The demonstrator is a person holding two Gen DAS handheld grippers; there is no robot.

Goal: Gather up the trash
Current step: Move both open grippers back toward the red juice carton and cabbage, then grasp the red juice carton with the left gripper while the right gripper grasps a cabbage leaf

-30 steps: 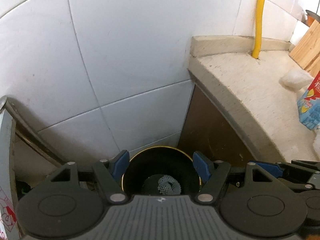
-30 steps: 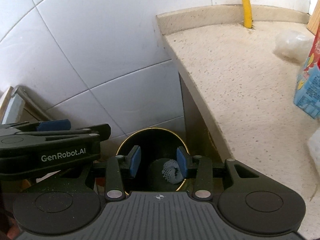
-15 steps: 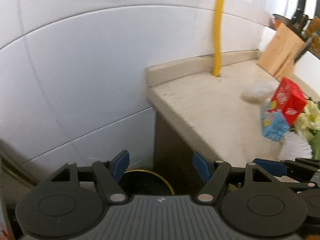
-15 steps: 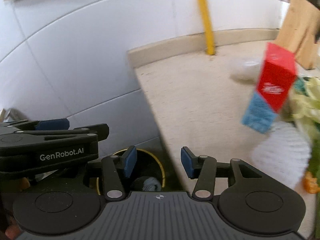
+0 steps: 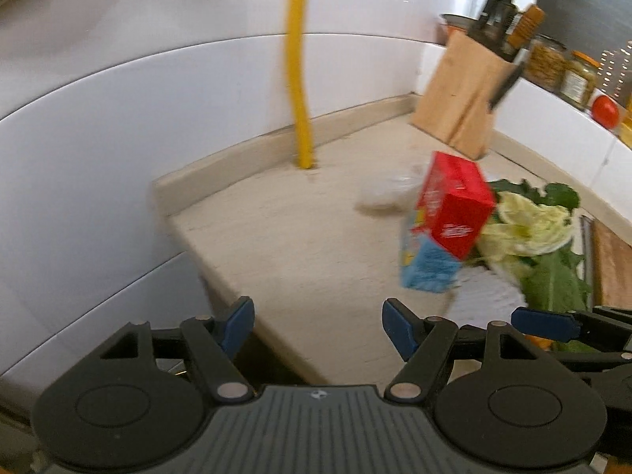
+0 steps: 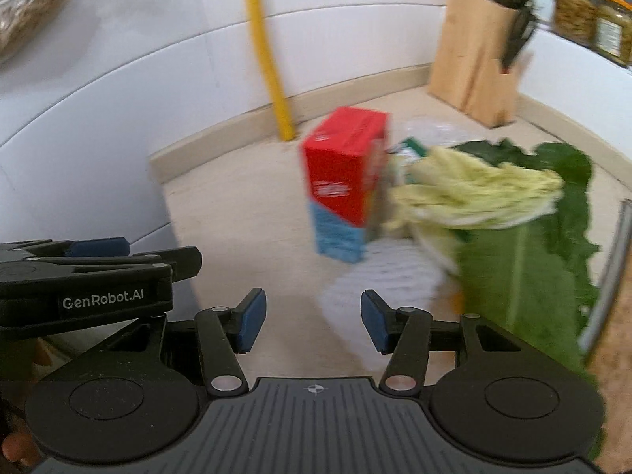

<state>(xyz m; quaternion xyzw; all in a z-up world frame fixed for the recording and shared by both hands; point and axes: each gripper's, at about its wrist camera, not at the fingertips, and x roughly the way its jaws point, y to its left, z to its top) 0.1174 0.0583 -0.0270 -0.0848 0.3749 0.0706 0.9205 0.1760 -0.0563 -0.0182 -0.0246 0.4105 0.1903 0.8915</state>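
Both grippers, left (image 5: 317, 322) and right (image 6: 312, 318), hang empty, jaws apart; the right's have just been opening. Next pickup: carton (image 6: 345, 181) on the counter (image 6: 245, 213), needing a squared approach.

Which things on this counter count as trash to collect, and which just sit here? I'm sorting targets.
Likely trash: red and blue carton; white paper; clear plastic bag; vegetable leaves.
Just there: knife block; jars; yellow pipe; tomato.

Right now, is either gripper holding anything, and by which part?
Nothing is held. The left gripper and right gripper are both open, only counter between the jaws.
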